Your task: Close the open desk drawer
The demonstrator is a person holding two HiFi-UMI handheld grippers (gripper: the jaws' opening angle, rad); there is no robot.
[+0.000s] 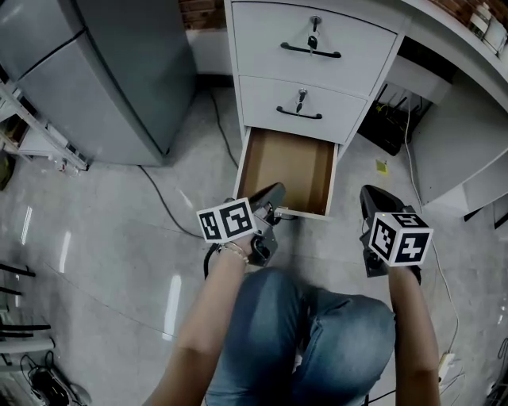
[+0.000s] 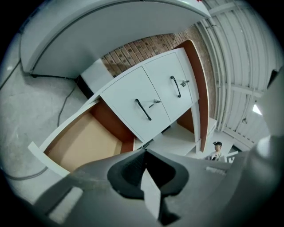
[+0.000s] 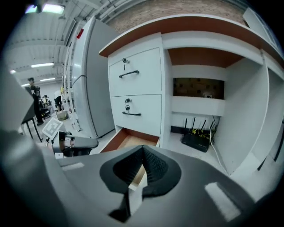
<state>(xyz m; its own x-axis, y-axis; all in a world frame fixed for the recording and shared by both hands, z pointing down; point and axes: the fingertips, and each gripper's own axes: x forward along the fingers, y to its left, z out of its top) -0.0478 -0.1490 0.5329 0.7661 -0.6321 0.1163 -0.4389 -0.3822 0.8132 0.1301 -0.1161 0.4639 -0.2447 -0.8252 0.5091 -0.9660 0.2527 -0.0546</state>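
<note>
Drawer (image 1: 286,162) open, frame centre. Left gripper (image 1: 275,198) near its front edge, jaws shut, empty; right gripper (image 1: 373,198) same. Risk: off-centre push skews drawer, jams.

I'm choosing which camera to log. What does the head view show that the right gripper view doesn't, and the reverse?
Head view only: the person's jeans and a grey floor cable. Right gripper view only: the shelf recess under the desktop, and ceiling lights. Both: the open bottom drawer and two shut drawers above it.
</note>
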